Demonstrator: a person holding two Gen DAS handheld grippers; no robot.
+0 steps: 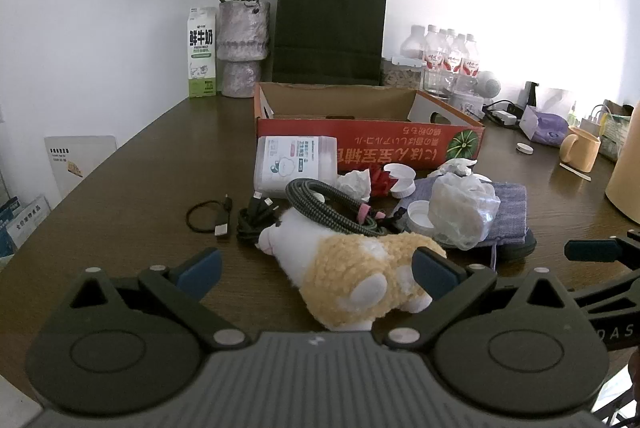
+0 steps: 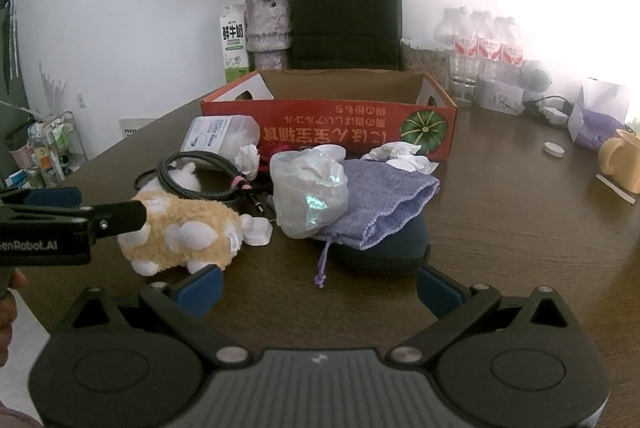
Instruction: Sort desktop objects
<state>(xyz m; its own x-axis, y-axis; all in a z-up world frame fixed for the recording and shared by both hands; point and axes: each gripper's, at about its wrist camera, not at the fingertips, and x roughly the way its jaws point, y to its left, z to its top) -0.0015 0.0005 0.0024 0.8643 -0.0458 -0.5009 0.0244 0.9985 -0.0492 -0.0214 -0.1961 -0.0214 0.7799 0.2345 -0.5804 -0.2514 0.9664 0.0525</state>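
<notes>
A tan and white plush sheep [image 1: 352,272] lies on the dark wooden table between the spread fingers of my open left gripper [image 1: 316,268]; it also shows in the right wrist view [image 2: 180,228]. Behind it lie a coiled braided cable [image 1: 332,204], black USB cables [image 1: 224,220], a tissue pack [image 1: 294,160], a clear plastic bag [image 2: 308,188], a purple drawstring pouch [image 2: 380,196] on a dark case [image 2: 384,248], white lids and crumpled tissues. An open red cardboard box [image 2: 332,124] stands behind the pile. My right gripper [image 2: 320,288] is open and empty, just before the pouch's cord.
At the back stand a milk carton [image 1: 202,52], a vase of dried roses [image 1: 242,48], a black paper bag [image 1: 328,24] and water bottles [image 1: 448,56]. A yellow mug [image 1: 580,148] and a tissue box [image 2: 596,116] are at the right. The table's left edge is near.
</notes>
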